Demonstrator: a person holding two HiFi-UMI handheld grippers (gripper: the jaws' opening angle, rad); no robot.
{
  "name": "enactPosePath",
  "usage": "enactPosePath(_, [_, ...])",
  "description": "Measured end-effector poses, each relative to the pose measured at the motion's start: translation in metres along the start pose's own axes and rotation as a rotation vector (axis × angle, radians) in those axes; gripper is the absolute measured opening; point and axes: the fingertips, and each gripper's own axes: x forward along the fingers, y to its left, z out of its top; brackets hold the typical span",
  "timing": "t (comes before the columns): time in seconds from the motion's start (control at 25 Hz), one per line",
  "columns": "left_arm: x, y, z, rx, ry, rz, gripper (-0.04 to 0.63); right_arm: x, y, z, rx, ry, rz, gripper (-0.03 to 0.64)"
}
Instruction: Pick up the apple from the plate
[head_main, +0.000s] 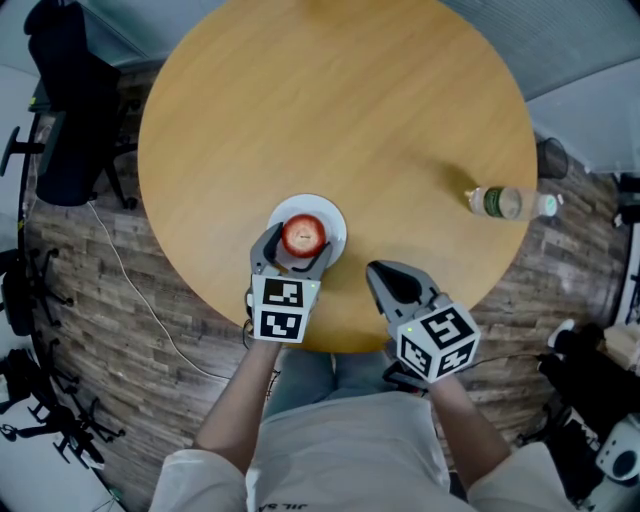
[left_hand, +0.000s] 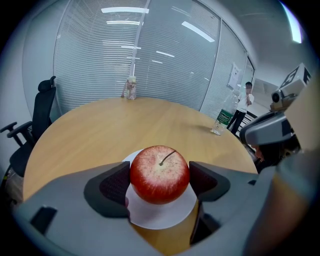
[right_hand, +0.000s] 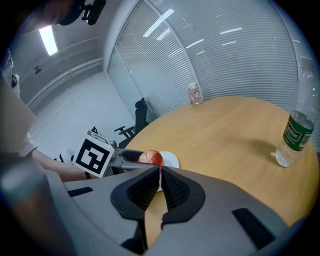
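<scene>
**Left tongs clasp the apple over the plate**

The left gripper reaches forward from the table's near edge, its jaws pressed against both sides of the red apple. The apple sits upright, stem up, over the white plate. The right gripper hovers beside it at the edge, jaws together and empty. A water bottle stands well apart to the right.

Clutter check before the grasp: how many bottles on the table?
2. A green-labelled bottle at the right of the table; a small clear bottle at its far edge, outside the head view. None seems hidden.
</scene>
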Motion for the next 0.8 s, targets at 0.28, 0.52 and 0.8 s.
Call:
enactPosePath(0.28, [-0.007,-0.004,0.003,0.003,-0.016,0.000,0.371,-0.004,0.002,0.003,-0.011,-0.011,0.006,0.035])
enactPosePath(0.52, [-0.026,-0.008,0.007,0.007,-0.039,0.000,0.371,-0.012,0.009,0.011,-0.033,-0.032,0.008,0.035])
enactPosePath(0.8, [-0.050,-0.013,0.015,-0.001,-0.073,0.011,0.371,-0.025,0.014,0.019,-0.064,-0.064,0.007,0.035])
